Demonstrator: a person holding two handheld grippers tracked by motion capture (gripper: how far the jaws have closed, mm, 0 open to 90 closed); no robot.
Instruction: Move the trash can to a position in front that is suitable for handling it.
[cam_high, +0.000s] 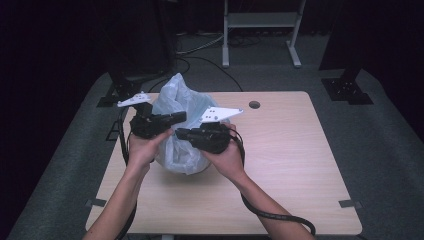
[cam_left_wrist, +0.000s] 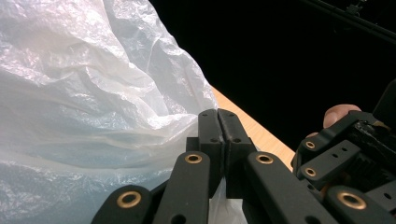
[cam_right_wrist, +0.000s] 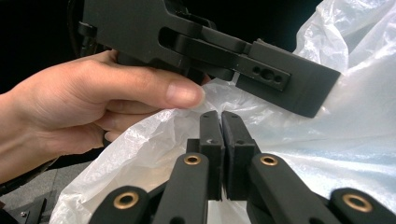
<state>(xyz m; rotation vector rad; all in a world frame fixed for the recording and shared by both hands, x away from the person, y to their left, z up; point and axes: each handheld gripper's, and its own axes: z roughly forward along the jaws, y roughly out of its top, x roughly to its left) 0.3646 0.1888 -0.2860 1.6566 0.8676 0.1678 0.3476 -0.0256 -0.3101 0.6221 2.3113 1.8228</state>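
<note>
So we've got the white plastic bag (cam_high: 176, 145) sitting toward the desk's (cam_high: 280, 170) far left corner, with our left gripper (cam_high: 178, 117) and right gripper (cam_high: 181, 133) both clamped tight onto pinches of its thin film.

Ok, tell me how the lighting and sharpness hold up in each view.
High view: the table is lit, its surroundings dark, detail soft. Left gripper view: the plastic bag glares white, the background is black. Right gripper view: the hand is evenly lit and sharp, the bag bright at right.
</note>
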